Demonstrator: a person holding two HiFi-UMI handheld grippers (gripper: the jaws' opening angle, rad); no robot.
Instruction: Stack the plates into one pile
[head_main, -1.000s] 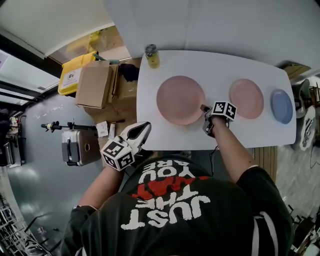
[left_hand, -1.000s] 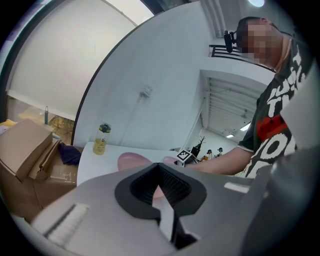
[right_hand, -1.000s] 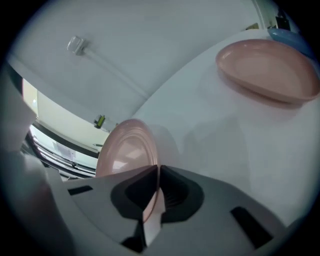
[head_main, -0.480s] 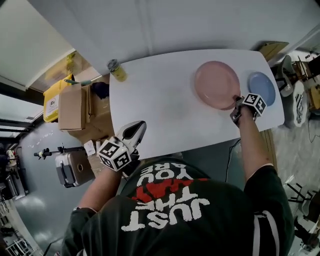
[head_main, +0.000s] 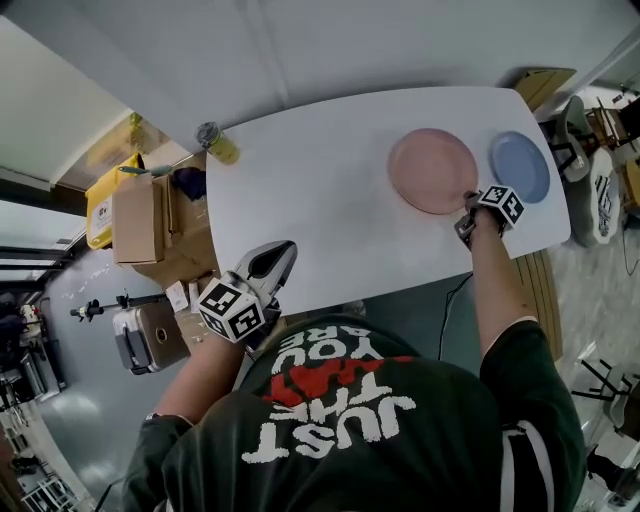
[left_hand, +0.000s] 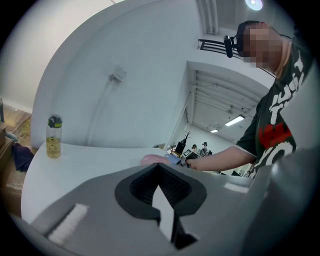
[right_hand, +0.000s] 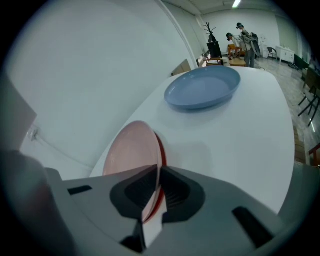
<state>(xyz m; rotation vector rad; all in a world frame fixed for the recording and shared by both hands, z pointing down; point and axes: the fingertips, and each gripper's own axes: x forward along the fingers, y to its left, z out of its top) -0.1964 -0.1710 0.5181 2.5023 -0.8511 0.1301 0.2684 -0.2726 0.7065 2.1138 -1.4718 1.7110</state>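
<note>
A large pink plate (head_main: 433, 170) sits on the white table (head_main: 320, 210), just left of a smaller blue plate (head_main: 519, 165). My right gripper (head_main: 466, 224) is at the pink plate's near rim, shut on that rim. In the right gripper view the pink plate (right_hand: 132, 150) stands edge-on between the pads of my right gripper (right_hand: 159, 172), with the blue plate (right_hand: 202, 87) beyond it. A second, smaller pink plate is hidden. My left gripper (head_main: 272, 262) hovers at the table's near left edge, shut and holding nothing.
A yellow-filled bottle (head_main: 215, 142) stands at the table's far left corner. Cardboard boxes (head_main: 140, 220), a yellow bin (head_main: 105, 195) and a metal case (head_main: 150, 335) sit on the floor to the left. A wall runs behind the table.
My right gripper has carried the large pink plate to the right, over where the smaller pink plate lay, next to the blue plate. The left gripper has stayed put.
</note>
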